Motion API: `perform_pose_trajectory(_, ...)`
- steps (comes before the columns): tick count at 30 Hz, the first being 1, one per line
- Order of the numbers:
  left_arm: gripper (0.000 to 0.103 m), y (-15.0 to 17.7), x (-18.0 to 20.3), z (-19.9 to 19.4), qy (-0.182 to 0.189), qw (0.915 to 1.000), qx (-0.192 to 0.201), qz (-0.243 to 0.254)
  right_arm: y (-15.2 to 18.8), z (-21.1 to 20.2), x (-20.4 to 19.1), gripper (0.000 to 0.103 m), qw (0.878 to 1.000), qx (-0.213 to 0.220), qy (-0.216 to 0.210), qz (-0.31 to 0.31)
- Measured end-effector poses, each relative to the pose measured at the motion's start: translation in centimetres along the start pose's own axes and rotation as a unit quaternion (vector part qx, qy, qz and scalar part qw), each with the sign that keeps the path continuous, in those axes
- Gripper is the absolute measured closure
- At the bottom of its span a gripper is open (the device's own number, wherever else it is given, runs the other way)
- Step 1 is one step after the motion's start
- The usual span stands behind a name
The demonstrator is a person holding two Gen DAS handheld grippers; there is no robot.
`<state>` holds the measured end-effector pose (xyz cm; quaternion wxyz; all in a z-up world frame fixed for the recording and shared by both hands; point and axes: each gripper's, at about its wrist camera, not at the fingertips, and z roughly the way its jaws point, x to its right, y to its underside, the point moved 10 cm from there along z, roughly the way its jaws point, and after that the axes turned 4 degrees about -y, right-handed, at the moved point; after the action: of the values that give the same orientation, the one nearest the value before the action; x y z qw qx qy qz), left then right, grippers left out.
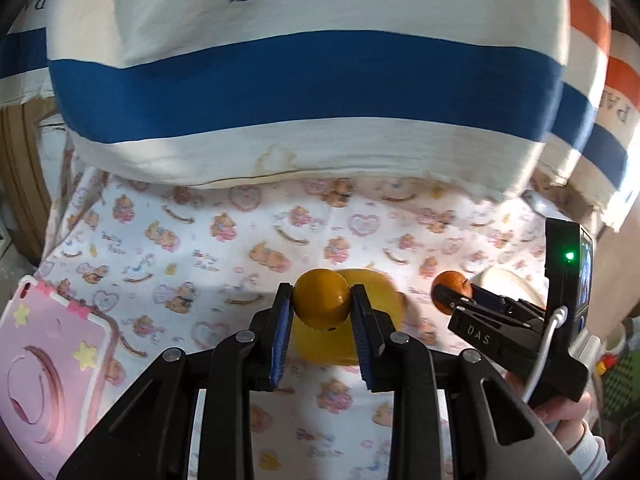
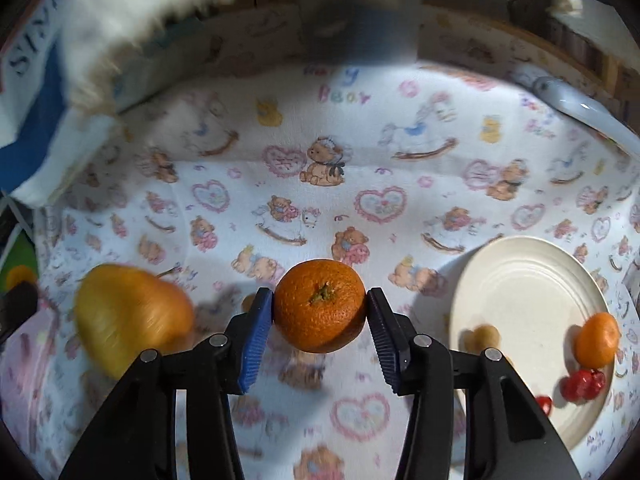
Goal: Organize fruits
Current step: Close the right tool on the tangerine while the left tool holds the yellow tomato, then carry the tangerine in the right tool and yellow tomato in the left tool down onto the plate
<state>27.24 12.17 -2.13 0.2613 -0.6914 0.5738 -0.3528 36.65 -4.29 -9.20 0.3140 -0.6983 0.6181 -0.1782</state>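
My left gripper (image 1: 321, 300) is shut on a smooth yellow-orange citrus fruit (image 1: 320, 298), held above the bear-print cloth in front of a large yellow fruit (image 1: 372, 320). My right gripper (image 2: 320, 306) is shut on a mandarin (image 2: 319, 306) with its green stem facing up; it also shows in the left wrist view (image 1: 452, 286). A white plate (image 2: 524, 300) lies to the right with a small mandarin (image 2: 597, 339) and red fruits (image 2: 582, 384) on it. The large yellow fruit (image 2: 128, 316) lies to the left, blurred.
A striped PARIS cushion (image 1: 304, 80) stands behind the cloth. A pink case (image 1: 48, 364) lies at the left. A white spoon-like object (image 2: 580, 110) lies at the far right. The bear-print cloth (image 2: 320, 168) covers the surface.
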Motion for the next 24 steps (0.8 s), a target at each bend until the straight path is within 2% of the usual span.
perform_pose_trajectory(3, 0.075, 0.5, 1.9, -1.2, 0.020, 0.9997, 0.006, 0.015, 0.8, -2.5, 0.1, 0.054, 1.000, 0.008, -0.018, 0.001)
perform_pose_trajectory(6, 0.075, 0.8, 3.6, -2.5, 0.026, 0.9987, 0.025, 0.037, 1.3, -4.2, 0.3, 0.054, 1.000, 0.020, -0.020, -0.009)
perform_pose_trajectory(13, 0.075, 1.4, 5.4, -3.9, 0.031, 0.9976, 0.043, 0.044, 3.0, -8.1, 1.0, 0.054, 0.999, 0.038, -0.036, -0.012)
perform_pose_trajectory(17, 0.075, 1.4, 6.0, -4.6, 0.016, 0.9955, 0.075, 0.056, 3.9, -10.3, 1.7, 0.054, 0.998, 0.057, -0.035, -0.021)
perform_pose_trajectory(24, 0.075, 1.4, 8.1, -6.9, 0.030, 0.9870, 0.135, 0.082, 4.1, -13.6, 4.1, 0.054, 0.996, 0.079, -0.031, -0.021)
